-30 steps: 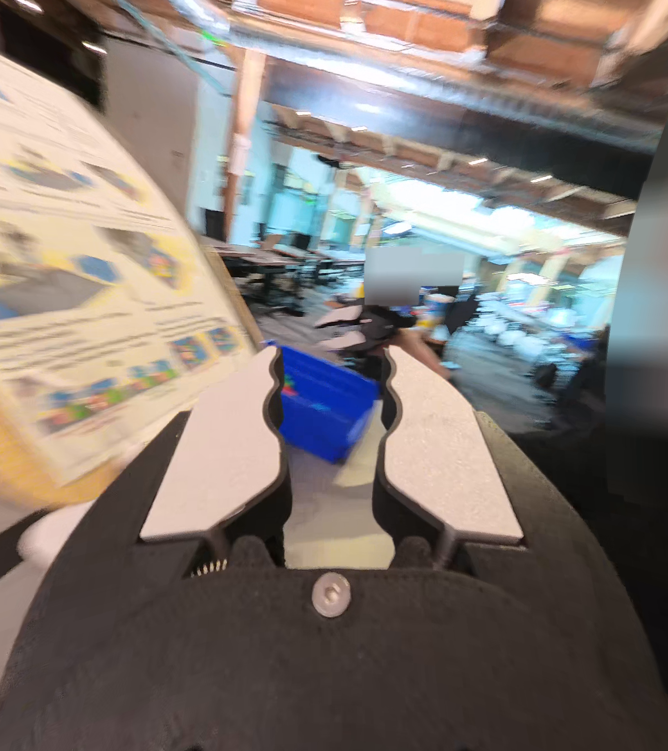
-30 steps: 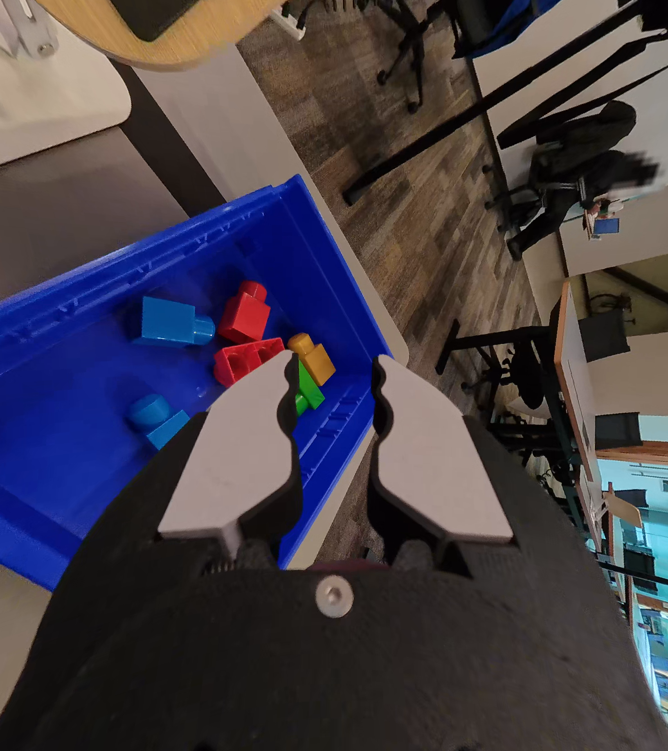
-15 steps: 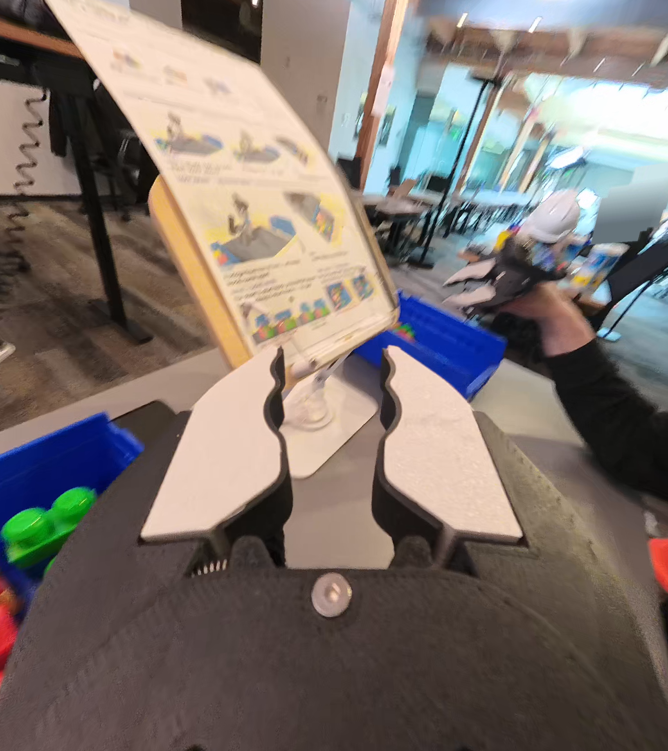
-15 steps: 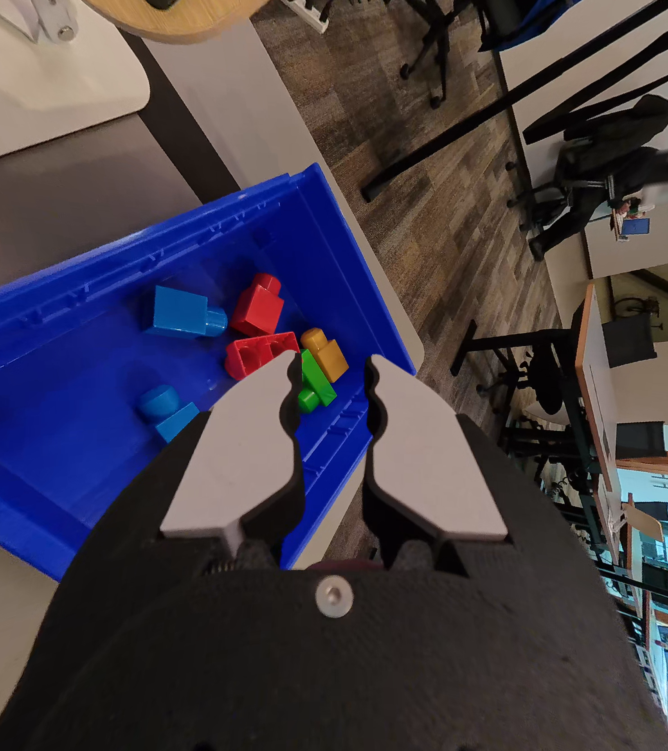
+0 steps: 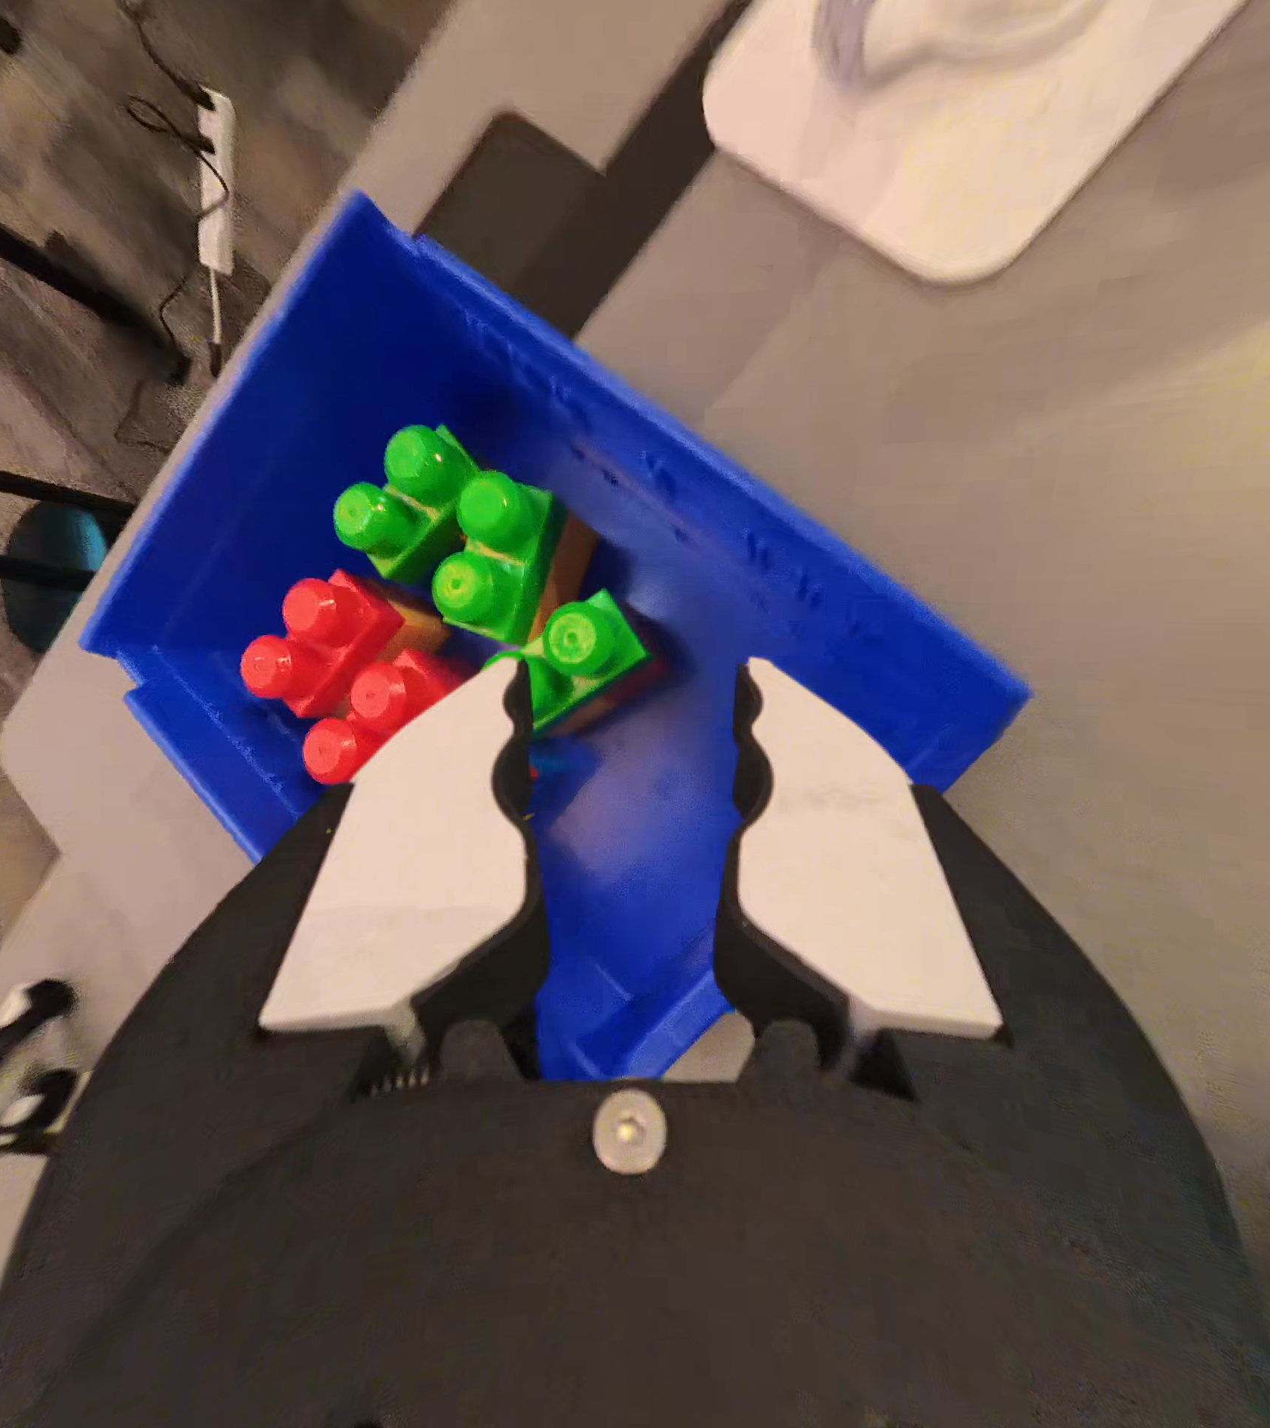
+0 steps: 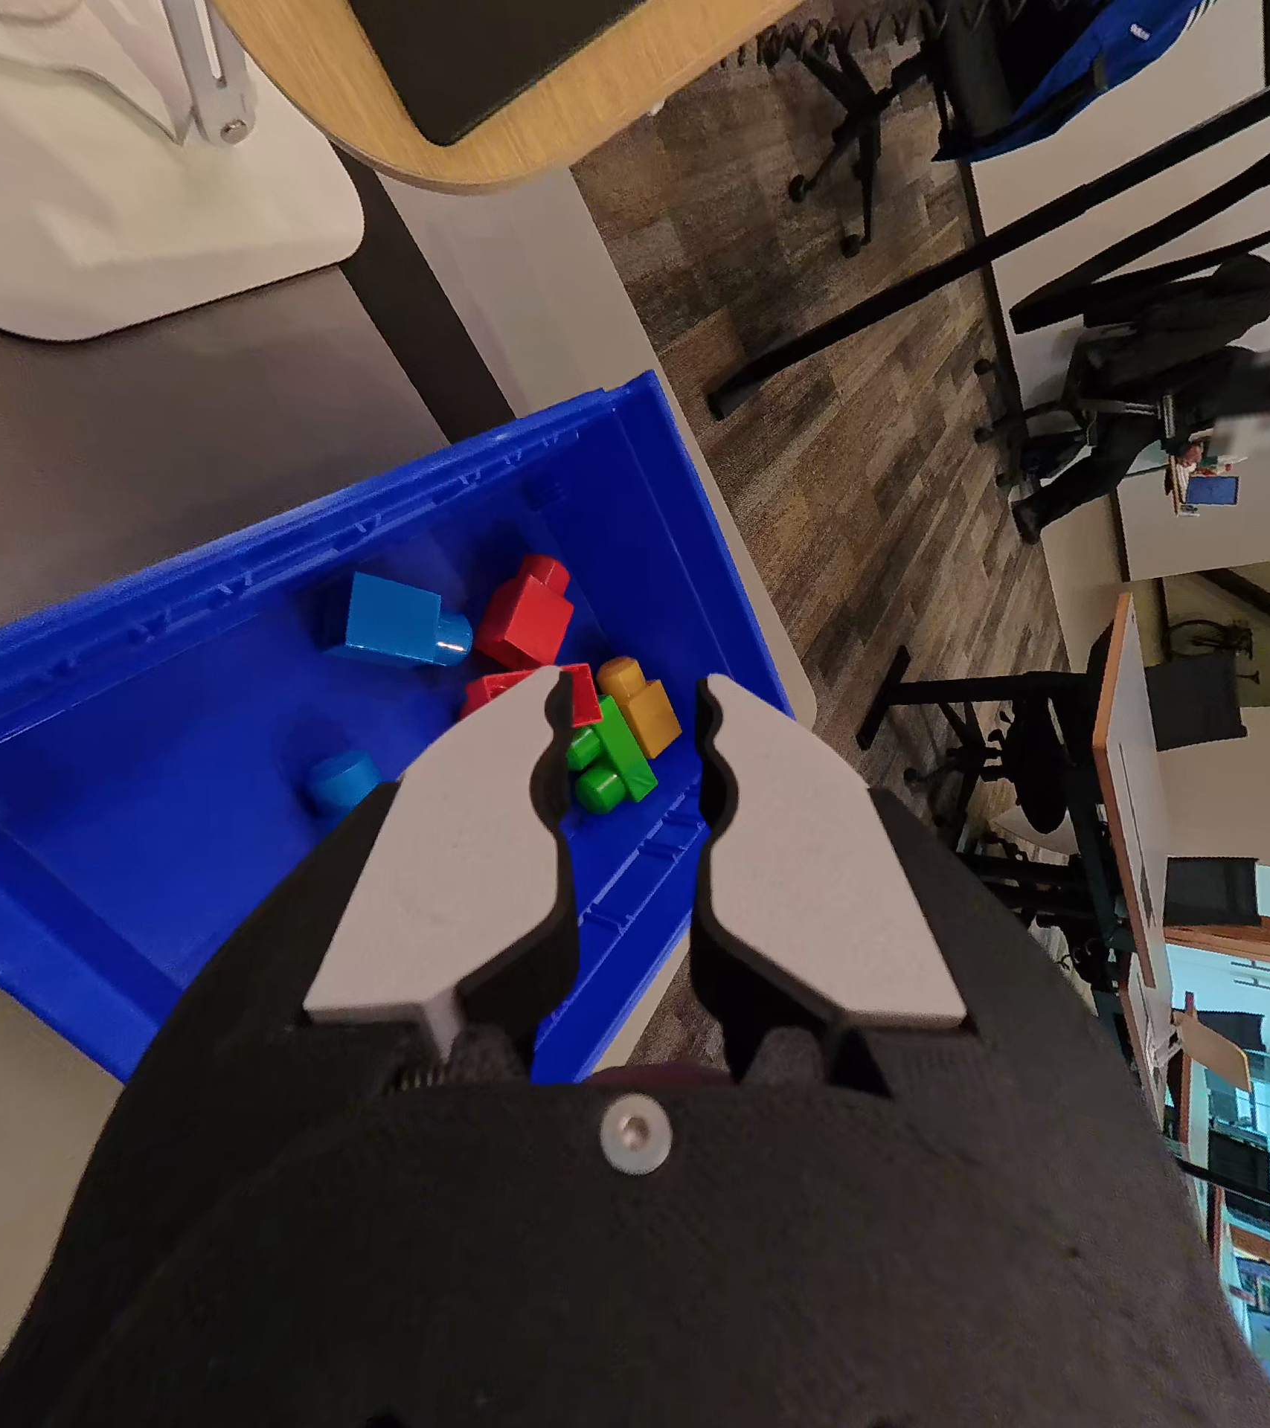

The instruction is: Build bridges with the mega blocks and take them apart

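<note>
A: Left wrist view first — what did it give that the other didn't?

B: A blue bin (image 5: pixel 693 479) on the grey table (image 5: pixel 1080 618), holding stacked blocks standing stud-up: green blocks (image 5: pixel 477 541) ahead of the left finger, red blocks (image 5: pixel 330 664) to the left of that finger. The left gripper (image 5: pixel 628 680) hung over the bin tilted downward, its fingers spread wide with only the bin floor between them. A white rounded base plate (image 5: pixel 964 139) lay far ahead to the right. The picture was blurred.

A: And the right wrist view?

B: A different blue bin (image 6: pixel 152 773), with loose blocks lying on their sides: a blue block (image 6: pixel 392 622) ahead to the left, a red block (image 6: pixel 527 618) straight ahead, a yellow block (image 6: pixel 643 707) and a green block (image 6: pixel 612 761) just past the fingertips. The right gripper (image 6: pixel 628 691) pointed down into the bin, fingers parted and nothing pressed between them. Beyond the table edge on the right lay patterned carpet (image 6: pixel 809 386).

A: Textures?

B: Glossy moulded plastic blocks with round studs; ribbed bin walls; matte grey finger (image 6: pixel 461 850) pads with wavy black inner edges.
</note>
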`<state>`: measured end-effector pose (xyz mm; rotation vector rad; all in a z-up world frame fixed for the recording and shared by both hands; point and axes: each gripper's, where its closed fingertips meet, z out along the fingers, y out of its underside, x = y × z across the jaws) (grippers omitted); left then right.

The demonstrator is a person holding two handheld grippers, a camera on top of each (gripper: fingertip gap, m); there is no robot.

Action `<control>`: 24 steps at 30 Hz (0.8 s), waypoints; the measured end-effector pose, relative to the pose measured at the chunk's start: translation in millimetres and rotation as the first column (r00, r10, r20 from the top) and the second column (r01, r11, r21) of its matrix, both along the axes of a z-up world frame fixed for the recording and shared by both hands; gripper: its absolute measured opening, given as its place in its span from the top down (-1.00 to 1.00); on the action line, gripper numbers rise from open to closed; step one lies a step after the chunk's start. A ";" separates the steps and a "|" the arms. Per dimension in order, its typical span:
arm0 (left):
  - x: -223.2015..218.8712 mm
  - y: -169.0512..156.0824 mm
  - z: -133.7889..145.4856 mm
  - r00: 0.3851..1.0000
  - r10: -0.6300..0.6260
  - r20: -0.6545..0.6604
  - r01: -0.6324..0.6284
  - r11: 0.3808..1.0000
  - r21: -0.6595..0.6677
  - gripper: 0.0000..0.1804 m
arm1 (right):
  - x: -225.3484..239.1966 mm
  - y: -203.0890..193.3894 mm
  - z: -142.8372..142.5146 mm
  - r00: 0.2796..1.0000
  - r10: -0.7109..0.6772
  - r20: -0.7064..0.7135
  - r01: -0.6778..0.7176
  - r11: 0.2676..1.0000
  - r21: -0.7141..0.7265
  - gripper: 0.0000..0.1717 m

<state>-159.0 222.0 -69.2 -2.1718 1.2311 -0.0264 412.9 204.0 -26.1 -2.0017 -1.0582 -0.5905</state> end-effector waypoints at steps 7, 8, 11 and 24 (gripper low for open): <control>-5.5 19.2 -40.3 0.954 -0.183 -0.239 0.186 0.983 -0.012 0.47 | -5.4 1.6 -4.8 1.000 0.010 0.011 -0.010 1.000 -0.013 0.64; -7.6 24.4 -43.4 0.946 -0.184 -0.267 0.190 0.982 -0.006 0.46 | -6.2 1.6 -5.2 1.000 0.012 0.011 -0.011 1.000 -0.014 0.64; -13.5 37.7 -53.5 0.932 -0.177 -0.317 0.184 0.983 -0.010 0.43 | -8.9 2.2 -7.4 1.000 0.016 0.019 -0.015 1.000 -0.020 0.64; -21.5 17.0 -98.4 0.920 -0.191 -0.342 0.079 0.946 -0.316 0.51 | -14.4 4.3 -12.1 0.999 0.024 0.033 -0.023 0.999 -0.030 0.64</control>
